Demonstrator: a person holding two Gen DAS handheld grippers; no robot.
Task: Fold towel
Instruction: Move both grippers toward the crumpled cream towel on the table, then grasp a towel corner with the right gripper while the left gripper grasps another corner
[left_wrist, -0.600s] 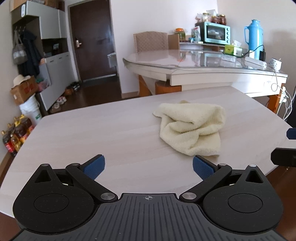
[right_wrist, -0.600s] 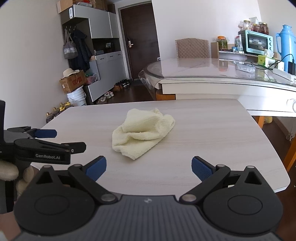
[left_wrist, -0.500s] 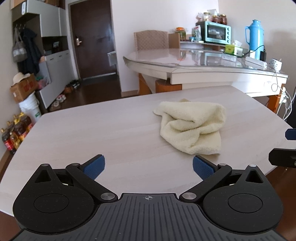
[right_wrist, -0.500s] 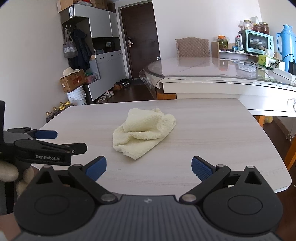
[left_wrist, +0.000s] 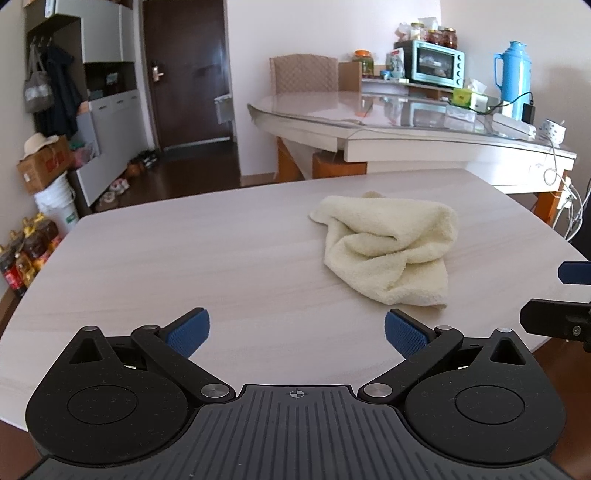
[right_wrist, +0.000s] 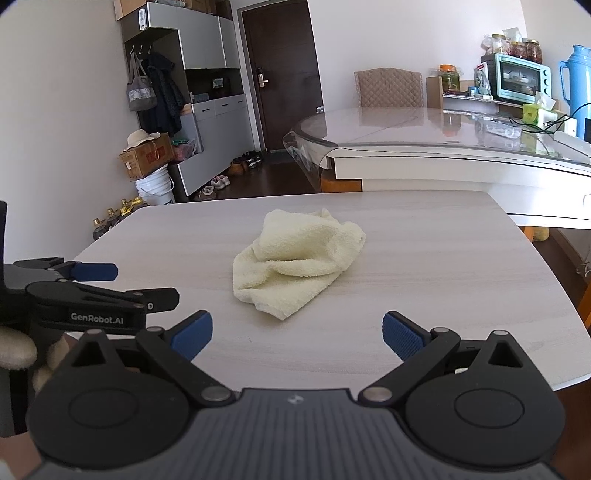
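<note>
Claws (left_wrist: 295, 328) apart, towel (left_wrist: 388, 247) crumpled

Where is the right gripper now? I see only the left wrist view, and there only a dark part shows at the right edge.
Observer: The right gripper hangs over the near edge of the table, jaws wide open and empty; the towel lies ahead of it, slightly to its left.
Operator: Is a hand visible on the left gripper?
Observer: Yes. At the left edge of the right wrist view, a hand grips the left gripper from behind.
</note>
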